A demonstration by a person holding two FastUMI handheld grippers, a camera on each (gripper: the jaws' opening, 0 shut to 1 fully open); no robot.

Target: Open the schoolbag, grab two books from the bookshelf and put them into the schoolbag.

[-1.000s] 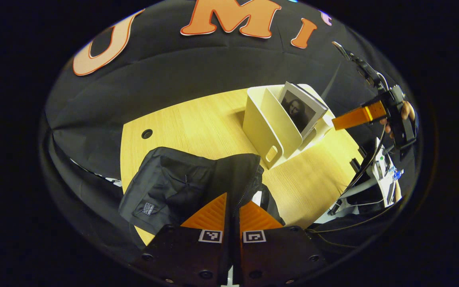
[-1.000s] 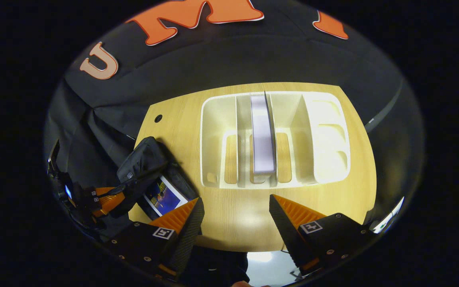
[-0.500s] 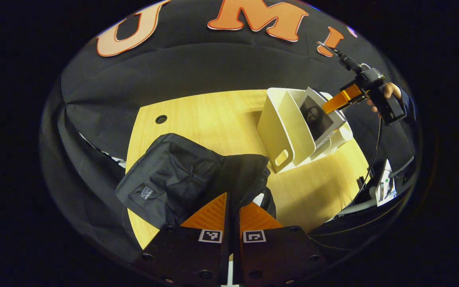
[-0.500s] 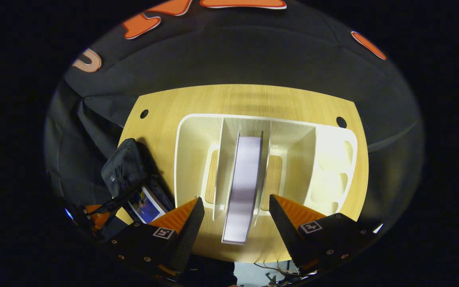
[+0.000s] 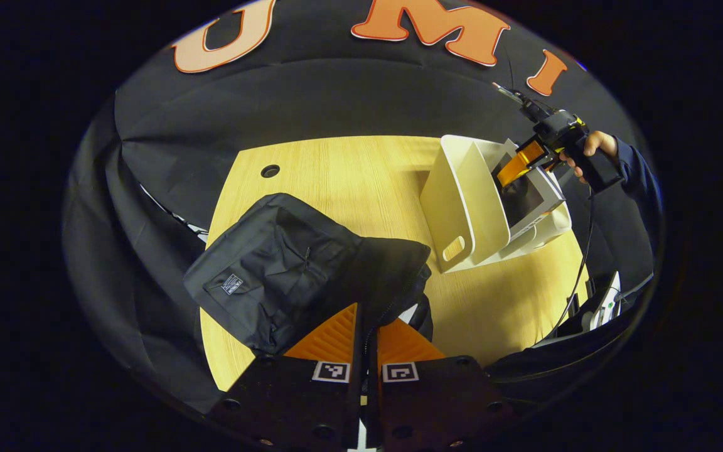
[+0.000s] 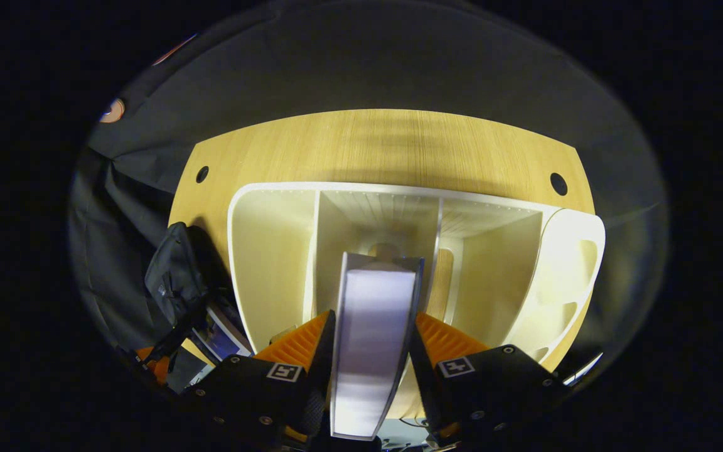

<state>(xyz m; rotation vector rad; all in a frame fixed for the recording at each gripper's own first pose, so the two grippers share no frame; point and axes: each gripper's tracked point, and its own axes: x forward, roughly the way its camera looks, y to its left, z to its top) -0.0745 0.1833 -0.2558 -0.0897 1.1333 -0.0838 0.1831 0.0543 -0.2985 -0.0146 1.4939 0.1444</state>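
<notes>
The black schoolbag [image 5: 273,270] lies on the wooden table [image 5: 342,176], and my left gripper [image 5: 366,312] is shut on its zipper edge, holding the flap up. The white bookshelf [image 5: 465,207] stands to the right with a book [image 5: 534,198] leaning in it. In the right gripper view, that book [image 6: 371,351] stands edge-on in the middle slot of the bookshelf [image 6: 273,251]. My right gripper [image 6: 371,317] is shut on it, one finger on each cover. The schoolbag [image 6: 173,276] shows at the left with a colourful book [image 6: 217,333] inside.
A person's hand [image 5: 595,145] holds the right gripper [image 5: 512,169] over the shelf. The table has round cable holes [image 5: 270,171] [image 6: 558,184]. Cables [image 5: 581,276] hang off its right edge. Black cloth surrounds the table.
My right gripper has moved down over the shelf and shut on the standing book. The left gripper still holds the bag's flap, shifted slightly.
</notes>
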